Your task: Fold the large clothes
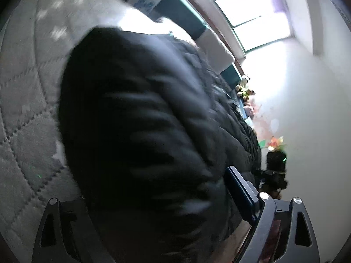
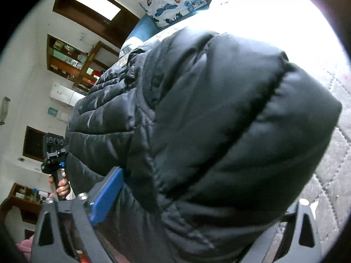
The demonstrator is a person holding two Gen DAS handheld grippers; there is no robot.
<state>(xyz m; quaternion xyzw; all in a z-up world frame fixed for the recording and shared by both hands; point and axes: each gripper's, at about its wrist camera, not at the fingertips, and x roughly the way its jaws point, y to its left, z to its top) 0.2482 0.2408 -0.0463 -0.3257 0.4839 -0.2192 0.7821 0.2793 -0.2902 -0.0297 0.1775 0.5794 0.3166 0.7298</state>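
A bulky black quilted puffer jacket (image 1: 140, 118) fills most of both wrist views, lying bunched on a grey quilted bedspread (image 1: 24, 100) with diamond stitching. The left gripper (image 1: 153, 199) has its fingers spread wide with a thick fold of the jacket bulging between them; a blue pad (image 1: 240, 192) on one finger lies against the fabric, while the other finger is partly hidden, so a firm grip cannot be told. The right gripper (image 2: 197, 199) likewise stands wide around a puffy fold, its blue pad (image 2: 107, 197) touching the jacket's side and the opposite finger mostly covered by cloth. In the right wrist view a hand (image 2: 62, 186) holds the handle of the other gripper just beside the jacket. A white pillow printed with butterflies (image 2: 173, 0) rests at the head of the bed, and wooden shelves (image 2: 70, 61) hang on the wall.
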